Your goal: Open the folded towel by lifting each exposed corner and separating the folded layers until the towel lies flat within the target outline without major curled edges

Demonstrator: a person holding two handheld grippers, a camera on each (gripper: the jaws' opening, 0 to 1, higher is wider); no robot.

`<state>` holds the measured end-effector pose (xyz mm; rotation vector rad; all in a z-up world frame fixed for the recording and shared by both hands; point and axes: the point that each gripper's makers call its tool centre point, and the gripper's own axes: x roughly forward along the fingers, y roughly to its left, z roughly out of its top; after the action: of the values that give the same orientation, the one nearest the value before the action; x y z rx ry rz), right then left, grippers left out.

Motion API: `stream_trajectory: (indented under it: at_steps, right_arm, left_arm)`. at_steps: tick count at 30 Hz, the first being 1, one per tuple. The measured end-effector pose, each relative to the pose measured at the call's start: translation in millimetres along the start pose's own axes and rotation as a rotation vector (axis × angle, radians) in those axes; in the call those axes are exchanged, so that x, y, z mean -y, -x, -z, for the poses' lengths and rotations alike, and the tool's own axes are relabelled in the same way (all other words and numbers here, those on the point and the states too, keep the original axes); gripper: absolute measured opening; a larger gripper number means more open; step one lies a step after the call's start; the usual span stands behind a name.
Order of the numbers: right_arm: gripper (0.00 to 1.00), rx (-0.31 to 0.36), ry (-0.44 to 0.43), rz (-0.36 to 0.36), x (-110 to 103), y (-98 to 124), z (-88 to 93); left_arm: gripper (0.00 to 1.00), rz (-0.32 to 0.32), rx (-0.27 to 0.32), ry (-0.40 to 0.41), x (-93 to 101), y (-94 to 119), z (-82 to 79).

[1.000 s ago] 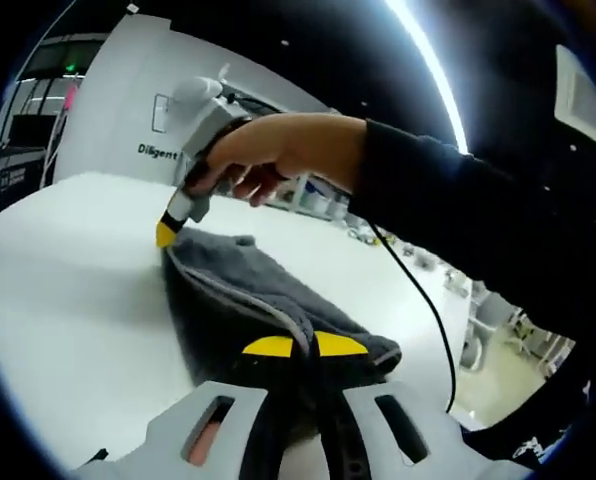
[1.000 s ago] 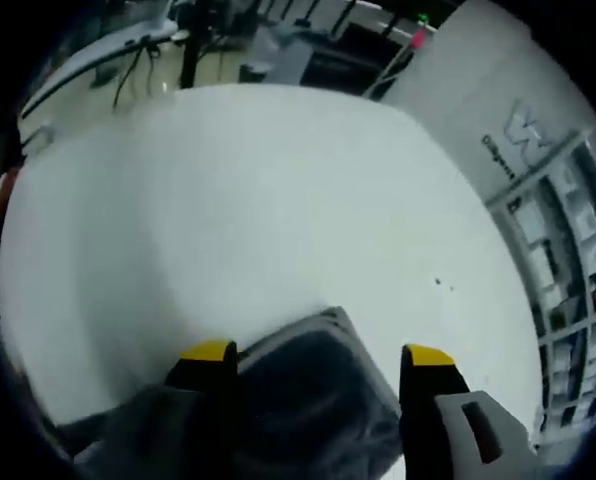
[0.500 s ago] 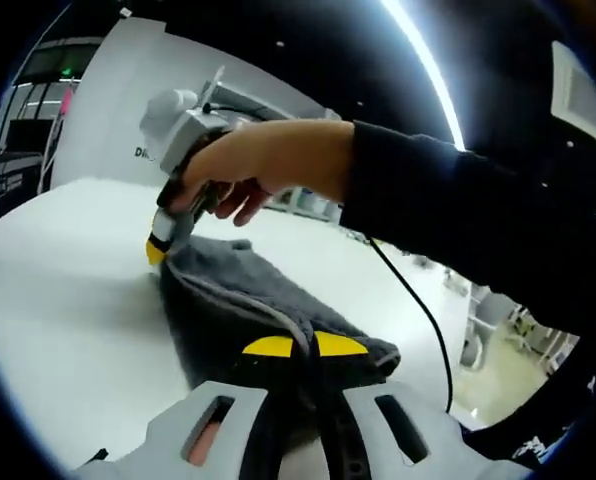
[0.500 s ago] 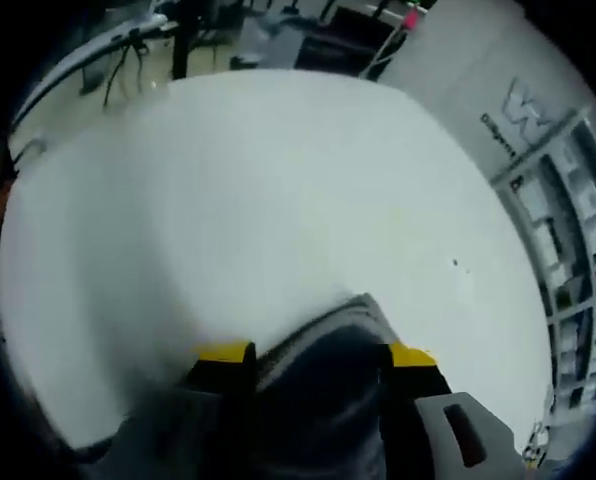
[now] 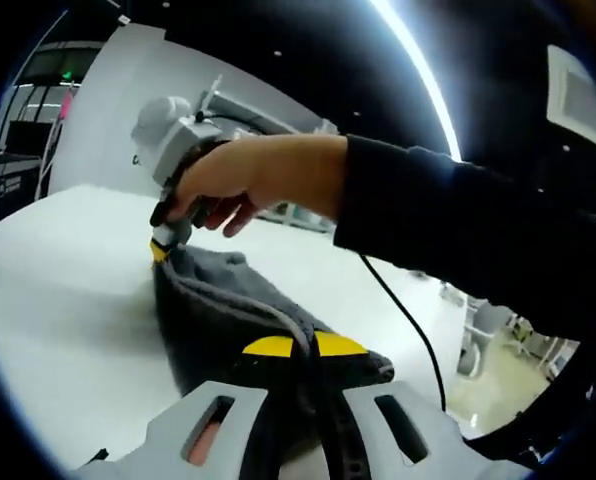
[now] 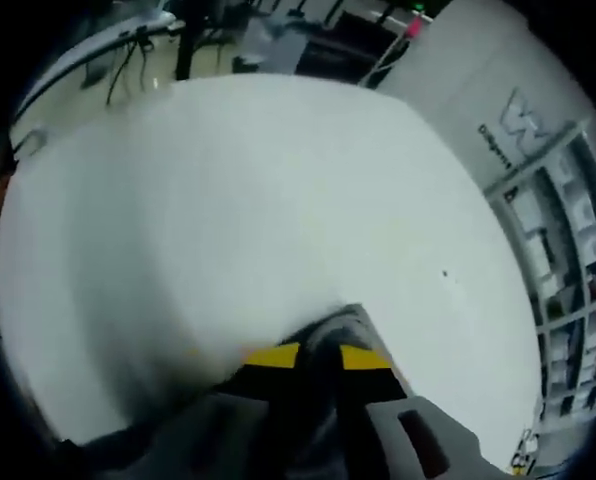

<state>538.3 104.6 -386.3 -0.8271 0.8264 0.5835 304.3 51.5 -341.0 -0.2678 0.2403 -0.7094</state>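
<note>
- While the white desk (image 6: 228, 200) spreads smooth and matte around it, the folded towel (image 5: 218, 320) lies on its near part, a dark grey, plush, thick pile with a paler stitched hem along its layered edge.
- Over the last second the right gripper (image 6: 316, 357) has gone from spread wide about the towel's far corner to pressed together on it, so a raised flap of the towel now sits pinched between its yellow tips.
- At the towel's near edge, the left gripper (image 5: 304, 346) keeps its yellow tips pressed together on the cloth, as it did a second ago.
- Seen beyond the towel in the left gripper view, the person's hand (image 5: 248, 180) and dark sleeve carry the right gripper slightly higher than before.
- With two corners held, the layers look ready to be drawn apart; the towel is not yet flat, and no outline can be made out.
</note>
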Motion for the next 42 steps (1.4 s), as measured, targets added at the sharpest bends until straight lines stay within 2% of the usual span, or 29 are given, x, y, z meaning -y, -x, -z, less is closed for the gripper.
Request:
stream_trajectory:
  at_steps: [2,4,6,7,8,12,15,17,20,24,28,39,42]
  right_arm:
    - [0.01,0.010,-0.001,0.001,2.6,2.3,-3.3]
    - [0.02,0.018,0.002,0.001,4.6,4.6,-5.1]
    - [0.10,0.041,-0.028,-0.027,1.1,8.1,-9.2]
    - [0.18,0.043,-0.045,-0.046,-2.6,9.8,-9.2]
    - [0.21,0.048,-0.035,-0.055,-4.2,12.5,-10.1]
    - [0.14,0.081,-0.016,-0.051,-10.2,21.2,-20.4]
    - [0.20,0.020,-0.001,-0.080,-20.7,8.7,-12.4]
    - [0.28,-0.001,-0.004,-0.087,-23.4,0.6,-9.6]
    - [0.34,-0.034,0.006,-0.090,-30.3,-8.5,-1.1]
    - [0.16,-0.053,0.055,-0.051,-24.4,-9.3,-0.4]
    - [0.02,-0.042,0.077,-0.024,-17.4,-0.9,-1.6]
    - [0.00,0.013,0.057,-0.047,-9.2,10.1,-7.3]
    - [0.00,0.038,0.061,-0.077,-9.9,13.5,-8.9]
  left_arm:
    - [0.03,0.006,0.004,-0.002,1.7,-0.6,-1.5]
    - [0.03,0.008,0.004,-0.008,2.5,-1.3,-2.5]
    - [0.03,0.009,0.005,-0.011,2.4,-2.4,-3.7]
    - [0.03,0.007,0.004,-0.013,2.1,-2.8,-3.8]
    - [0.03,0.006,0.003,-0.016,1.7,-3.5,-3.8]
    - [0.03,0.006,0.001,-0.020,1.7,-5.8,-3.1]
    - [0.03,0.006,0.002,-0.022,2.1,-6.3,-3.3]
    - [0.03,0.005,0.002,-0.024,1.6,-6.2,-3.7]
    - [0.03,0.003,0.002,-0.025,0.3,-5.4,-4.3]
    - [0.03,0.006,0.009,-0.027,0.3,-3.7,-6.9]
    - [0.03,0.010,0.013,-0.024,0.4,-3.0,-8.4]
    - [0.03,0.022,0.019,-0.035,5.3,-7.3,-11.7]
    - [0.03,0.031,0.019,-0.044,9.0,-8.9,-13.3]
